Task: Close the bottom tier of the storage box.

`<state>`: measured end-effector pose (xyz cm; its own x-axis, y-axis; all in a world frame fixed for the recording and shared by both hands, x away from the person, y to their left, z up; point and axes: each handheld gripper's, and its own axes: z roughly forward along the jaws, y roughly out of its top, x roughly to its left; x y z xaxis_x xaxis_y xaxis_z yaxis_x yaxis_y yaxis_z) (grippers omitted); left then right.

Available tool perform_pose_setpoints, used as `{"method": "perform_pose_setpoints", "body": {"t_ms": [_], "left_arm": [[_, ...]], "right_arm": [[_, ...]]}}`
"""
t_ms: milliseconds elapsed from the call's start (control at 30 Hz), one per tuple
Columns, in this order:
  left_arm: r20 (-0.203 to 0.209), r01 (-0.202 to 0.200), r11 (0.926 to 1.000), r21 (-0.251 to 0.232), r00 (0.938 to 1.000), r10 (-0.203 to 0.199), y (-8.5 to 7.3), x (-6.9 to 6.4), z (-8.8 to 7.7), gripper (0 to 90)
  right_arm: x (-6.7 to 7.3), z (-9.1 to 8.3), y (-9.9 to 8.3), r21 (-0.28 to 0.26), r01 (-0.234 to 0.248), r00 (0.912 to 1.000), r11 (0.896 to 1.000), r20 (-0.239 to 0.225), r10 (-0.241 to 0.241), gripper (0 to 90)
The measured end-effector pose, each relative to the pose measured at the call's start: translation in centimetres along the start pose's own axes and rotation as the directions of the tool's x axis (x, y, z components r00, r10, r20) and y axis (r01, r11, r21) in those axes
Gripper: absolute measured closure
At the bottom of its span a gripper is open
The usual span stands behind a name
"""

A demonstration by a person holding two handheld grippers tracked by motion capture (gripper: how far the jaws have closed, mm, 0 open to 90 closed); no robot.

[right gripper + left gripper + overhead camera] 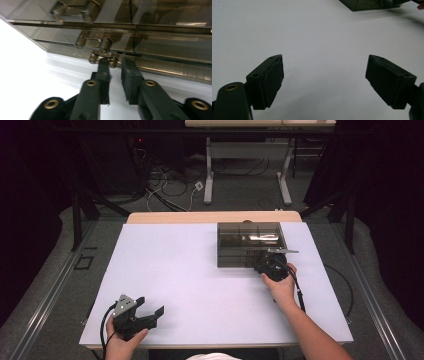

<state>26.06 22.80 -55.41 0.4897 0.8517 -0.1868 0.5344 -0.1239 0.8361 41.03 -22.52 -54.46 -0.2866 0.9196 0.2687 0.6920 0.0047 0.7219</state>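
Note:
A smoky see-through plastic box (250, 242) with inner dividers lies shut on the white tabletop (190, 270), right of centre. My right gripper (267, 266) is at the box's near wall. In the right gripper view its jaws (115, 63) stand a narrow gap apart with nothing between the pads, and the left fingertip sits just under a metal latch (103, 57) on the box (155, 45). My left gripper (151, 305) rests near the table's front left, jaws wide apart and empty (324, 67). The box corner (367, 3) shows far off in that view.
A wooden strip edges the table's far side (215, 216). Beyond it are a desk frame (245, 170) and loose cables on the floor (170, 185). Dark stands flank the table on both sides.

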Motion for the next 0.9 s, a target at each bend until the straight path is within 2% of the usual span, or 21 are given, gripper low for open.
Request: {"method": "perform_pose_setpoints", "body": {"t_ms": [233,333,467,667,767,900], "left_arm": [[0.014,-0.008,1.0000,-0.001,0.9999,0.008,0.3,-0.1,0.5,15.3],[0.023,-0.009,1.0000,0.001,0.9997,0.009,0.4,-0.2,0.7,15.3],[0.030,-0.009,0.9999,0.006,0.9995,0.009,0.5,-0.2,1.0,15.3],[0.033,-0.015,0.9999,0.005,0.9994,0.015,0.7,-0.3,1.2,15.3],[0.038,-0.014,0.9999,0.005,0.9992,0.014,0.7,-0.3,1.3,15.3],[0.043,-0.022,0.9997,0.008,0.9989,0.021,0.9,-0.3,1.5,15.3]], "right_arm": [[0.4,-0.6,-0.4,-0.019,0.041,0.9990,0.999,-0.017,-0.041,64.4],[0.4,-0.9,-0.5,-0.036,0.040,0.9989,0.999,-0.021,-0.041,60.8],[0.5,-1.5,-0.5,-0.060,0.029,0.9980,0.998,-0.054,-0.032,55.6],[0.7,-2.1,-0.6,-0.068,0.024,0.9978,0.997,-0.060,-0.028,52.9],[1.0,-2.6,-0.5,-0.075,0.027,0.9956,0.997,-0.087,-0.034,51.4],[1.6,-3.3,-0.5,-0.093,0.066,0.9927,0.994,-0.094,-0.075,49.4]]}}
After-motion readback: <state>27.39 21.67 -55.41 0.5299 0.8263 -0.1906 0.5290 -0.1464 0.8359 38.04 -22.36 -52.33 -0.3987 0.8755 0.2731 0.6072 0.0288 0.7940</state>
